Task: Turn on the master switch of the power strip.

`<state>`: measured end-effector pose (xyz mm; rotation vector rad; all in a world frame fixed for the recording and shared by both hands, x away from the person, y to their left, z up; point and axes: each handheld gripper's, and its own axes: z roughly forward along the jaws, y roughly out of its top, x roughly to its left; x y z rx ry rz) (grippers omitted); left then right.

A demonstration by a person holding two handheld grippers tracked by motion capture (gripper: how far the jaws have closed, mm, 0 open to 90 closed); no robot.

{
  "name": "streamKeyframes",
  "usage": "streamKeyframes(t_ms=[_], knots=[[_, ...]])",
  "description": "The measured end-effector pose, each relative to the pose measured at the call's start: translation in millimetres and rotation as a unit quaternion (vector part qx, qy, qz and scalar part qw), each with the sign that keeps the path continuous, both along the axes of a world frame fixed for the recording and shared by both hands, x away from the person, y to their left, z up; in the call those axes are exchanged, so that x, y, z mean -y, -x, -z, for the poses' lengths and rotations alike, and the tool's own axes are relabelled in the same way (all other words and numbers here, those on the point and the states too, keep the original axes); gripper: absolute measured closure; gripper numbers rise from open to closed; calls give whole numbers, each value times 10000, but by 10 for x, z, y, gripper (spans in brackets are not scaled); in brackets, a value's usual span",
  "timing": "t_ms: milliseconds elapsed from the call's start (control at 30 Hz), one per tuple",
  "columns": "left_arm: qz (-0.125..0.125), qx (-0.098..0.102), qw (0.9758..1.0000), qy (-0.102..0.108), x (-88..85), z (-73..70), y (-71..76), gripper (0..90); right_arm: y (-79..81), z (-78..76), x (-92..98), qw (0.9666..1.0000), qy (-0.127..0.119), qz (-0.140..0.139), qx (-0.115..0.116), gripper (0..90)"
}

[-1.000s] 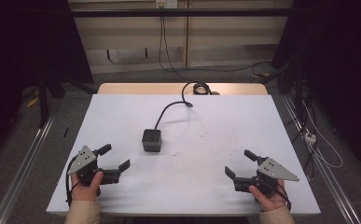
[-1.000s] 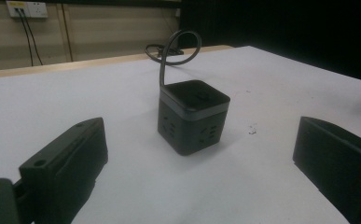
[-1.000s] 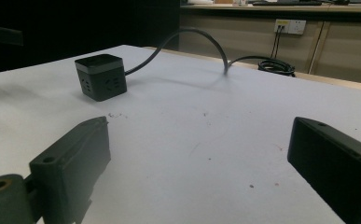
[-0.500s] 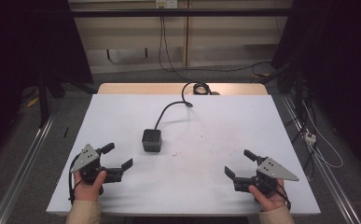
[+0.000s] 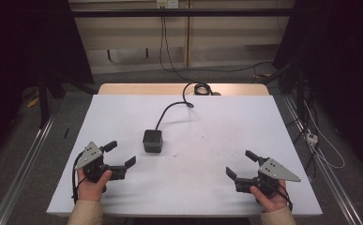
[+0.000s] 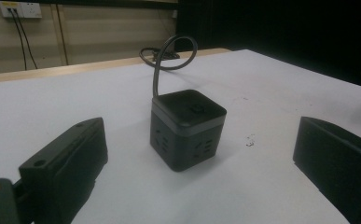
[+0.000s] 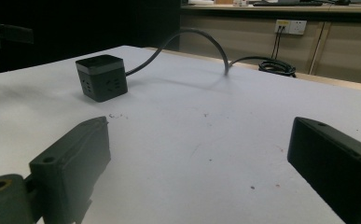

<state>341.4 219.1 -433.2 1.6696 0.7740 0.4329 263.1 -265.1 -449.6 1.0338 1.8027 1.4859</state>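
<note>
Item: black cube power strip (image 5: 152,140), one piece. Stands upright on the white desk (image 5: 207,122), left of centre, resting flat on its base. Socket openings show on two side faces in the left gripper view (image 6: 187,128); a paler band runs round it below the top face. In the right gripper view it sits far off toward the upper left (image 7: 101,77).

Attached: dark cable (image 5: 167,110), rising from the back of the cube, arching over the desk and ending in a coil (image 5: 200,87) at the far edge, where a strip of bare wood shows.

Left gripper (image 5: 119,156): held in the person's left hand (image 5: 92,185) near the front left corner of the desk, pointing toward the cube, near it but not touching. Fingers (image 6: 66,168) set wide apart, nothing between them.

Right gripper (image 5: 241,164): held in the right hand (image 5: 269,197) near the front right corner, well apart from the cube. Fingers (image 7: 71,161) wide apart, holding nothing.

Surface: small dark specks (image 7: 117,115) on the desk beside the cube.
</note>
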Motion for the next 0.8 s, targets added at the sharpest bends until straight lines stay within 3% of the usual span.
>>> streamKeyframes(t_ms=[800], knots=[[114,14,9999,-74,147,-10,-81,26,20,-2,23,10000,9,32,3,51]])
